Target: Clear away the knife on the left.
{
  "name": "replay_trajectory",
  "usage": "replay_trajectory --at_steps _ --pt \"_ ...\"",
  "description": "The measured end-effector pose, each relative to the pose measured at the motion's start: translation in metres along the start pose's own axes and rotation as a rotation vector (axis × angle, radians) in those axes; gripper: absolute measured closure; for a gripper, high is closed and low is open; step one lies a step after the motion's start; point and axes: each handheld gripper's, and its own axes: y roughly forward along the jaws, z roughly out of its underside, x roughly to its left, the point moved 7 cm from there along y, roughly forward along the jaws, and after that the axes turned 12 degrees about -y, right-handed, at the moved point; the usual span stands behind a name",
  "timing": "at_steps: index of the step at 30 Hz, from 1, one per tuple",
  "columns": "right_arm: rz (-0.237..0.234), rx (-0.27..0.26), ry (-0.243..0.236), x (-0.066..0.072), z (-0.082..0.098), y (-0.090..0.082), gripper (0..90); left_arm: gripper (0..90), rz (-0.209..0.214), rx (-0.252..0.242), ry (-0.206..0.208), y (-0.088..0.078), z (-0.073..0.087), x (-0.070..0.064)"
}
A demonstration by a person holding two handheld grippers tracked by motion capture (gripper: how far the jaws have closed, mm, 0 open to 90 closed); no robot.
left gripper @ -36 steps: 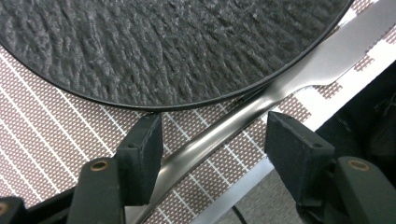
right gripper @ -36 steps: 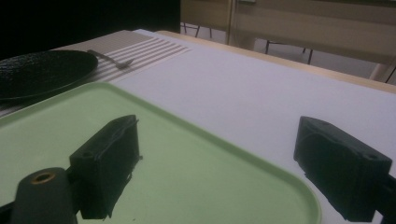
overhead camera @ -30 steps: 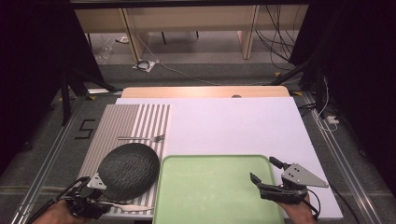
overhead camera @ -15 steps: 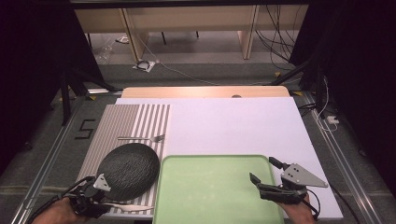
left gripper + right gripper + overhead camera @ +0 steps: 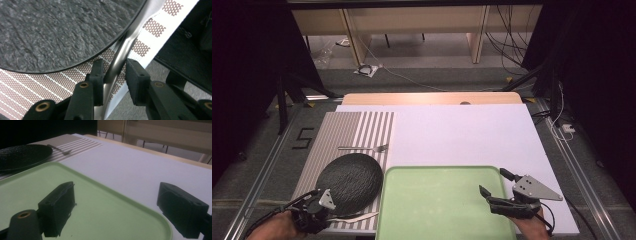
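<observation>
The left gripper (image 5: 113, 72) has just been closing, its jaws straddling a knife (image 5: 117, 60) (one pad touching, a sliver of gap beside the other) on the striped mat (image 5: 362, 130), tucked under the black plate (image 5: 349, 182)'s rim.

1. The left gripper (image 5: 323, 212) sits low at the near left, held in the person's left hand (image 5: 274, 227); its jaws have just been closing and now stand narrowly apart.
2. The right gripper (image 5: 494, 189) is held level at the near right, jaws spread wide.
</observation>
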Motion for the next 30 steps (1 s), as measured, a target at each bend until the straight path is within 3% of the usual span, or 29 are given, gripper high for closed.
replay_trajectory --at_steps 4,12,19,26,30 --pt "0.0 -0.001 -0.001 0.0 0.0 0.0 15.7 73.8 0.004 0.034 0.037 0.0 0.0 -0.003" --pt "-0.003 0.005 0.0 0.0 0.0 0.0 15.8 70.8 0.011 0.027 0.049 0.001 -0.002 -0.006" --pt "-0.007 0.013 -0.002 0.001 0.001 0.001 15.9 76.3 0.027 0.019 0.061 0.001 -0.006 -0.009" --pt "-0.012 0.012 0.0 0.001 0.001 0.002 15.9 76.6 0.014 0.031 0.072 0.002 -0.012 -0.011" --pt "-0.012 0.01 0.0 0.002 0.001 0.002 15.9 77.7 0.004 0.049 0.099 0.003 -0.014 -0.013"
